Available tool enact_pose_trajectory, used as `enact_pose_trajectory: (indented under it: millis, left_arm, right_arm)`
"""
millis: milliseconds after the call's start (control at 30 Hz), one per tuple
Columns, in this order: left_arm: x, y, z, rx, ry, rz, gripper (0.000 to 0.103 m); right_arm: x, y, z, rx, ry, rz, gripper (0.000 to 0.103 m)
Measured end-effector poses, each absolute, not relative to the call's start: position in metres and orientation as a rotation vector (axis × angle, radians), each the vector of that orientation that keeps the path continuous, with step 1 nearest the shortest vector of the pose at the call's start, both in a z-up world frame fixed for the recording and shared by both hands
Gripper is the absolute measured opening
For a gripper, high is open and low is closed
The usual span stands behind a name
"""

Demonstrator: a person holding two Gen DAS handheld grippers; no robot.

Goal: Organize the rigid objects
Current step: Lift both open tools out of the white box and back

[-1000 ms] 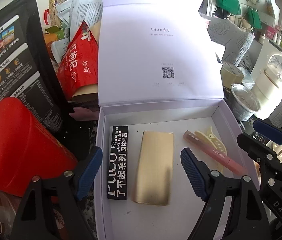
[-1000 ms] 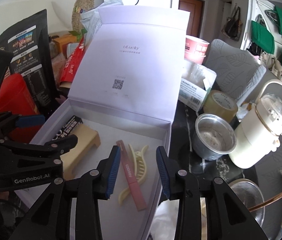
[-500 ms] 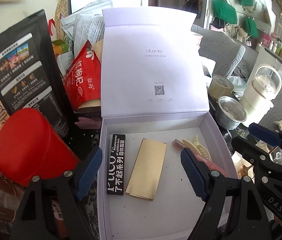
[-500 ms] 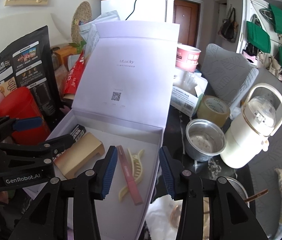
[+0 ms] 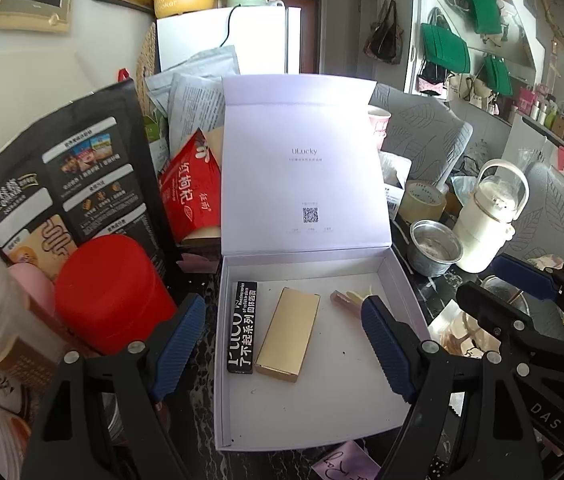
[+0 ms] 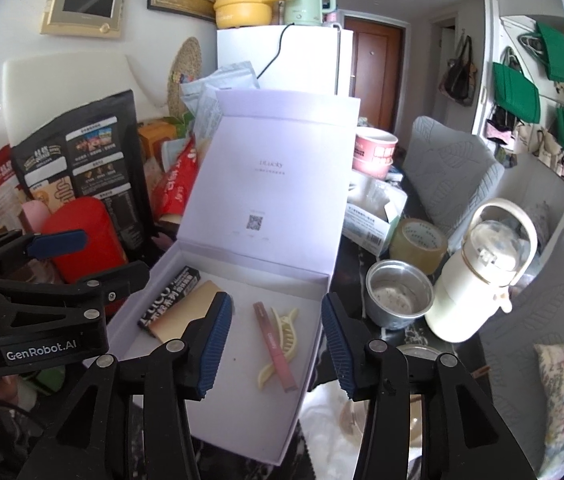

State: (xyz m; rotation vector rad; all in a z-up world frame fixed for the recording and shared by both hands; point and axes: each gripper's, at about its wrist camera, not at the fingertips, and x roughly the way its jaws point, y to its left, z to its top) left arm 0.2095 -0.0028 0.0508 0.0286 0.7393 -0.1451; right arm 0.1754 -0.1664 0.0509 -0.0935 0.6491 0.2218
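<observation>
An open white gift box [image 5: 398, 276] [image 6: 314, 292] stands with its lid upright. Inside lie a black printed stick box [image 5: 242, 327] [image 6: 169, 295], a gold box [image 5: 289, 334] [image 6: 179, 316], a pink tube [image 6: 274, 335] [image 5: 342, 298] and a cream hair claw [image 6: 282, 336]. My left gripper [image 5: 284, 348] is open and empty above the box's front half. My right gripper [image 6: 275, 342] is open and empty above the tube and hair claw. Each gripper shows at the edge of the other's view.
A red canister [image 5: 111, 292], a black snack bag [image 5: 65, 176] and a red pouch [image 5: 191, 188] crowd the left. A steel cup [image 6: 398, 294], tape roll [image 6: 418, 244] and white kettle [image 6: 482, 272] stand right of the box.
Both grippers have pulled back and up from the box, so more of the room shows. The right gripper's jaws have opened wider. The things in the box have not moved.
</observation>
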Motion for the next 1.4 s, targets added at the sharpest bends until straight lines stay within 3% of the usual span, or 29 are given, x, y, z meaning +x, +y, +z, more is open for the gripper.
enact_pose_trajectory:
  millis: [500,633,967,1400]
  left_arm:
    - [0.143,-0.002,0.084,0.057,0.666,-0.115,0.083]
    - [0.125,0.0,0.09,0.056,0.643,-0.105,0.1]
    - [0.083,0.005,0.095,0.058,0.623,-0.102,0.1]
    - [0.043,0.006,0.084,0.055,0.628,-0.129,0.1]
  right_arm:
    - [0.111,-0.168,0.081,-0.095,0.577,0.247,0.06]
    - [0.095,-0.169,0.085,-0.094,0.563,0.248,0.064]
    - [0.054,-0.172,0.087,-0.091,0.547,0.254,0.07]
    - [0.015,-0.173,0.073,-0.084,0.566,0.259,0.07]
